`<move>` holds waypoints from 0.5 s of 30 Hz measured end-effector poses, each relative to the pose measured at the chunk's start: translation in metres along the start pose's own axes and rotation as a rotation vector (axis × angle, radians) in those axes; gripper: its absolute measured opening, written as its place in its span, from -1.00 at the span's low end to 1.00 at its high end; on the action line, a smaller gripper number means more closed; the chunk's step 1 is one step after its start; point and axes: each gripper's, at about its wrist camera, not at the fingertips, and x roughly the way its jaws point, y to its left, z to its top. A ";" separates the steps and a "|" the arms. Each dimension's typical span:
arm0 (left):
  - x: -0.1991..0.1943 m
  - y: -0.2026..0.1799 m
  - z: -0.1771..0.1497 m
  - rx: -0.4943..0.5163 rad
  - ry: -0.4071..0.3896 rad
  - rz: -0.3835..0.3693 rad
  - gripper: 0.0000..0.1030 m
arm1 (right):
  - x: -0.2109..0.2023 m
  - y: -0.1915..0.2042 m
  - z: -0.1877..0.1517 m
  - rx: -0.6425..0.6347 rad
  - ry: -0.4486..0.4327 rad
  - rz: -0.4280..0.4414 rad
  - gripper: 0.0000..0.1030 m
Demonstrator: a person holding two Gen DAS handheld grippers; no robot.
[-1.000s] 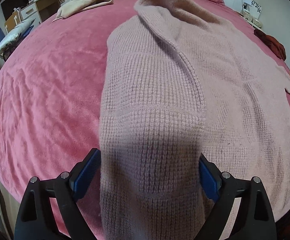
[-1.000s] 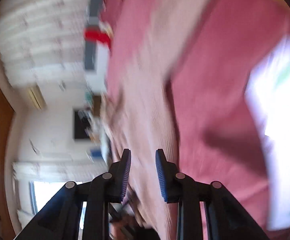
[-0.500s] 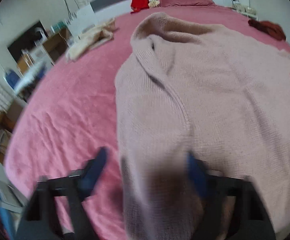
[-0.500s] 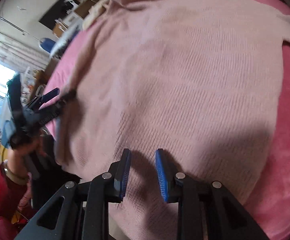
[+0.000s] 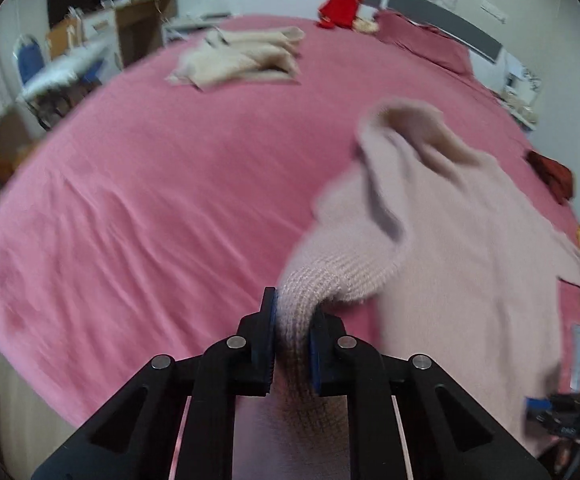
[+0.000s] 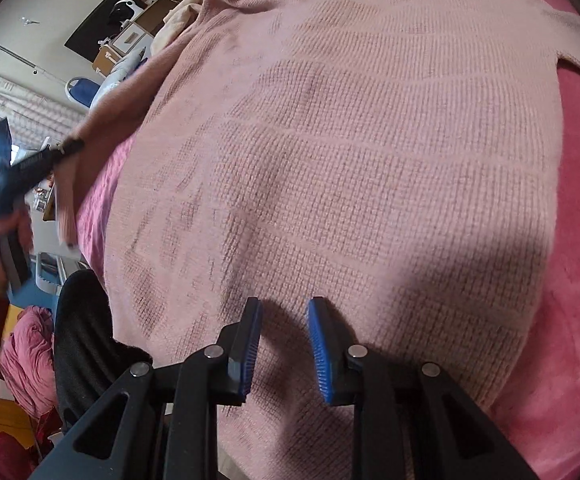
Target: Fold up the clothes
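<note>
In the left wrist view the left gripper (image 5: pixel 291 320) has its jaws closing, already pinching a bunched roll of the pink knit sweater (image 5: pixel 449 248); the knit fills the gap between the blue pads and runs below them, where the gripper's black frame hides it. Motion blur softens the cloth past the jaws, so the collar opening and folds are hard to read. The sweater trails from the jaws to the right across the pink bed (image 5: pixel 150 208).

The right gripper (image 6: pixel 284 312) hangs just over the sweater's near hem, jaws a little apart and narrowing slightly with only flat knit seen through the gap; whether the tips touch it I cannot tell. Farther off lies a beige garment (image 5: pixel 242 58), and a red cloth (image 5: pixel 343 0) hangs at the headboard.
</note>
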 end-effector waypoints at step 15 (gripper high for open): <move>0.122 0.169 0.093 -0.225 0.151 0.137 -0.65 | 0.016 0.009 0.011 0.052 0.062 -0.039 -0.54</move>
